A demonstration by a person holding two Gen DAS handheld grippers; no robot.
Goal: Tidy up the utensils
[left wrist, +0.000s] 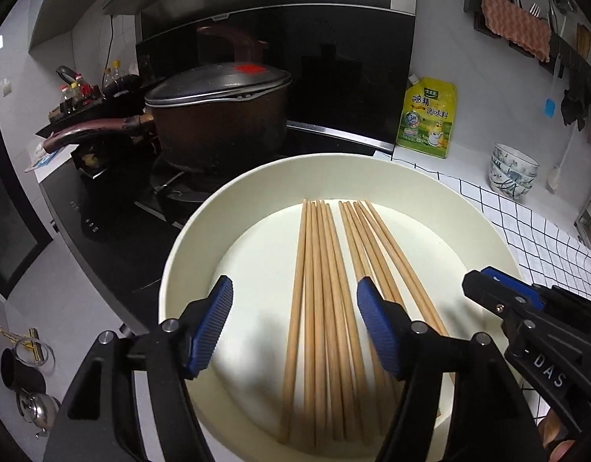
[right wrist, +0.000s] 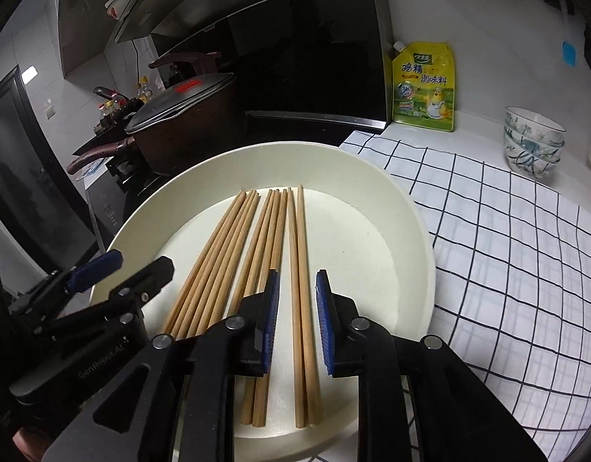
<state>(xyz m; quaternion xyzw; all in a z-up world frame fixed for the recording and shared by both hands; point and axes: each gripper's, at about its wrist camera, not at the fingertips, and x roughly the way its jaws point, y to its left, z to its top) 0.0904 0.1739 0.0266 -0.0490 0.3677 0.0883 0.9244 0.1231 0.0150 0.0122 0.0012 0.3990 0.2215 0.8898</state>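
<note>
A wide cream plate (left wrist: 187,238) (right wrist: 411,208) holds several wooden chopsticks lying side by side, pointing away from me. My left gripper (left wrist: 295,308) is open just above the plate's near side. Its blue pads straddle the left bunch of chopsticks (left wrist: 318,269) with wide gaps on both sides. My right gripper (right wrist: 297,319) hovers over the rightmost pair of chopsticks (right wrist: 301,238). That pair lies between its narrowly parted pads, which do not press on it. Each gripper shows in the other's view: the right gripper (left wrist: 484,279) and the left gripper (right wrist: 139,265).
A lidded dark pot (left wrist: 218,115) sits on the black stove behind the plate. A yellow seasoning pouch (left wrist: 428,115) and stacked patterned bowls (left wrist: 513,171) stand on the counter at the right. A checked cloth (right wrist: 507,231) lies under the plate. Utensils hang on the right wall.
</note>
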